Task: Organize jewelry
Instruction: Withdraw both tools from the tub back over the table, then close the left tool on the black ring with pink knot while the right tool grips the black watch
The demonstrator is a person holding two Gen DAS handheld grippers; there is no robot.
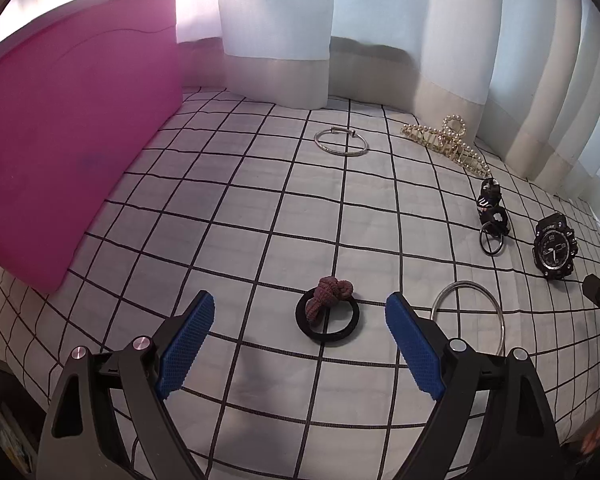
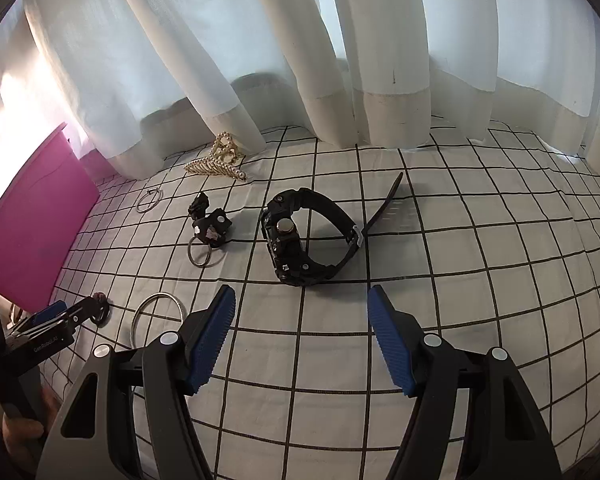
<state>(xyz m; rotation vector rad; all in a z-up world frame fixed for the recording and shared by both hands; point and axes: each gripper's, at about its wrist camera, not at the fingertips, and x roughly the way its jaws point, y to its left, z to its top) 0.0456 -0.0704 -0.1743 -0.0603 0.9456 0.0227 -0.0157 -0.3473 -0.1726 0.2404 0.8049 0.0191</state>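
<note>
Both jaws spread wide and empty, left gripper (image 1: 300,312) over the hair tie (image 1: 327,314), right gripper (image 2: 302,304) near the watch (image 2: 300,236), 2 bangles, pink box (image 1: 80,128) on checked sheet (image 1: 260,216).

Checked bedsheet (image 1: 260,216); watch (image 2: 300,236), bangles (image 1: 342,141)

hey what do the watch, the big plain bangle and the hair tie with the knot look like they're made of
Watch: looks like matte black plastic or rubber, going by the chunky case and flexible strap with a metal buckle.
Big plain bangle: probably polished silver-coloured metal, a thin bright hoop.
Hair tie: looks like a black elastic loop with a knot of dusty pink ribbed fabric.
</note>
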